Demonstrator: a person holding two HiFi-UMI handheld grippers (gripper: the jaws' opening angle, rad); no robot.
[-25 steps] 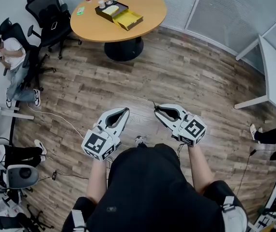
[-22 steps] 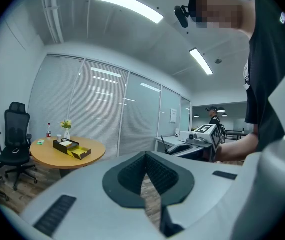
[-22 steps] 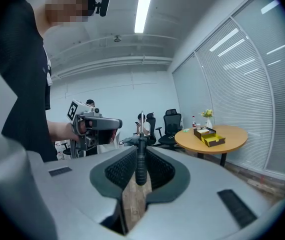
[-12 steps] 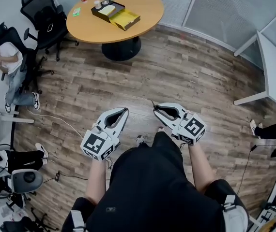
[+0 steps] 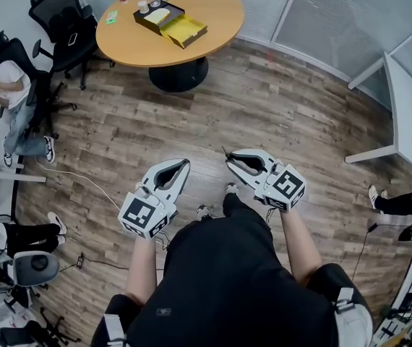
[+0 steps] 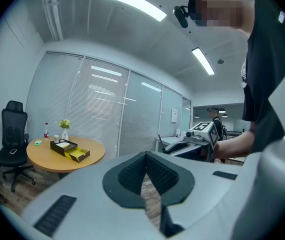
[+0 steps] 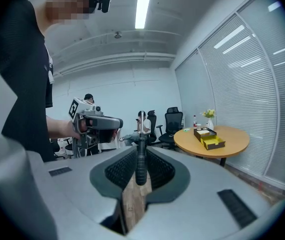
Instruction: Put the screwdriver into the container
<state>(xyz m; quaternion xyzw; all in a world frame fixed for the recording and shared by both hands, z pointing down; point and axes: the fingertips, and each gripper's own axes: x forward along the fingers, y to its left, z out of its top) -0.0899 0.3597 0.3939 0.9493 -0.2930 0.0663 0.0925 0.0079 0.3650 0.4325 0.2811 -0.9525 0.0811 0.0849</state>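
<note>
A wooden floor (image 5: 278,114) is filling most of the head view, and a round table (image 5: 213,6) is standing at the upper left of the frame. At lower centre the person is holding both grippers side by side, well apart from the table. The left gripper (image 5: 185,164) is keeping its jaws pressed together at the tips, with nothing sitting between them. The right gripper (image 5: 232,160) is pinching the screwdriver (image 7: 140,160) by its dark handle, and the thin shaft is sticking out past the jaw tips. The container (image 5: 171,22), a black tray with a yellow part beside it (possibly its lid), is resting on the table, far from the screwdriver.
</note>
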